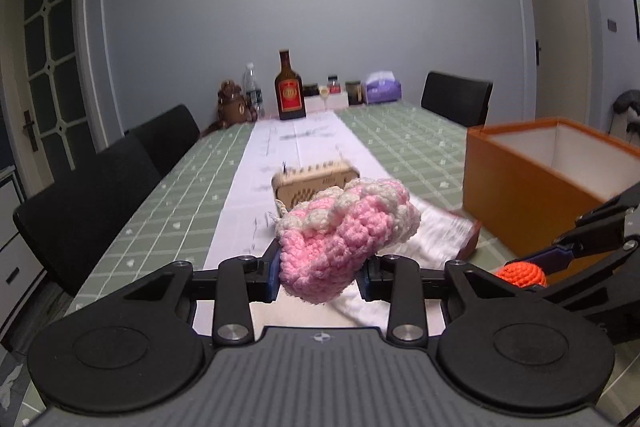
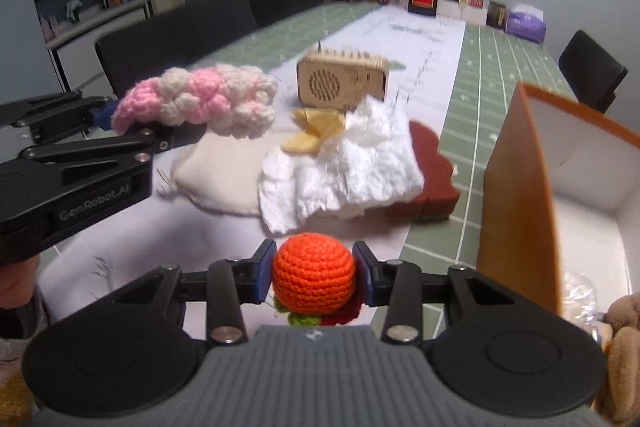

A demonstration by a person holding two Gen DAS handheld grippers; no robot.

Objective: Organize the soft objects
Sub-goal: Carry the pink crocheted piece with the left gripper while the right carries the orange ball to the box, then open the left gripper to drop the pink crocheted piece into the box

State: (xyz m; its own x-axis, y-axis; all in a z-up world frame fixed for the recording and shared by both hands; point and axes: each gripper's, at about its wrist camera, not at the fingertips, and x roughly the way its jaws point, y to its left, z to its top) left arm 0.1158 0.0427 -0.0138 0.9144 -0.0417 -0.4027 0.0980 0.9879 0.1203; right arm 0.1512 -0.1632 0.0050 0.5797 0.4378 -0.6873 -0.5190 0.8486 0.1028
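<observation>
A long tabletop (image 1: 168, 195) under a green checked cloth with a white runner (image 1: 296, 147) down its middle fills the dining room, black chairs (image 1: 88, 199) drawn up along one side. An orange box (image 2: 516, 187) with a white interior stands open near the right edge, a crinkled clear wrapper and something tan and plush lying inside it. Just beside the box a white fluffy cloth (image 2: 344, 171) is heaped over a dark red sponge (image 2: 432, 183), with a cream pouch (image 2: 224, 171) to its left and a small wooden speaker box (image 2: 344, 79) behind. Lifted clear of the runner, the left hand-held gripper (image 1: 320, 273) pinches a pink-and-white crocheted piece (image 1: 344, 235) between its blue pads. The right hand-held gripper (image 2: 314, 277), near the box's orange wall, is clamped on an orange crocheted ball (image 2: 314, 277) with green and red yarn at its underside. A brown bottle (image 1: 289, 89) with a red label stands among jars at the far wall.
</observation>
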